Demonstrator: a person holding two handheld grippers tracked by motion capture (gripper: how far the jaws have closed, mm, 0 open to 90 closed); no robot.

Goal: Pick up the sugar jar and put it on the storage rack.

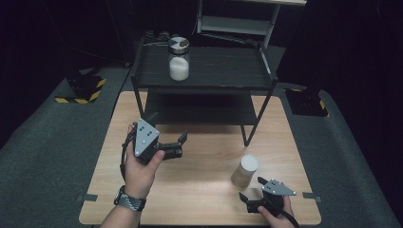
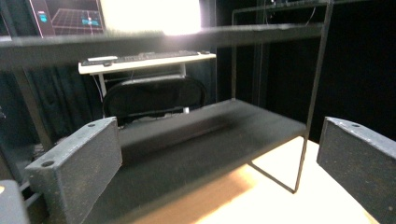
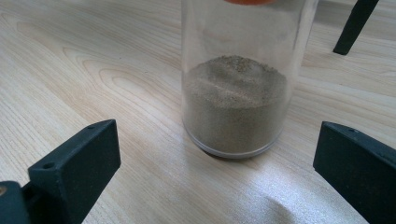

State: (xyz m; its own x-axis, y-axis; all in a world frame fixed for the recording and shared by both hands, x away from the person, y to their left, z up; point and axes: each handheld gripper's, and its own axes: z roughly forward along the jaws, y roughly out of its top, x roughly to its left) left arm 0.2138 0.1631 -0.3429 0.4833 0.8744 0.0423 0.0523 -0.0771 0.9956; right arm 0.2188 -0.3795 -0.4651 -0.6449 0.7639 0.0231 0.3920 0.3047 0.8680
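right gripper (image 1: pixel 250 189) near jar (image 1: pixel 245 171) (jaws wide)

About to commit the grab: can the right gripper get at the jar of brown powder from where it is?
Probably yes: the right gripper is open, facing the jar, nothing between them.
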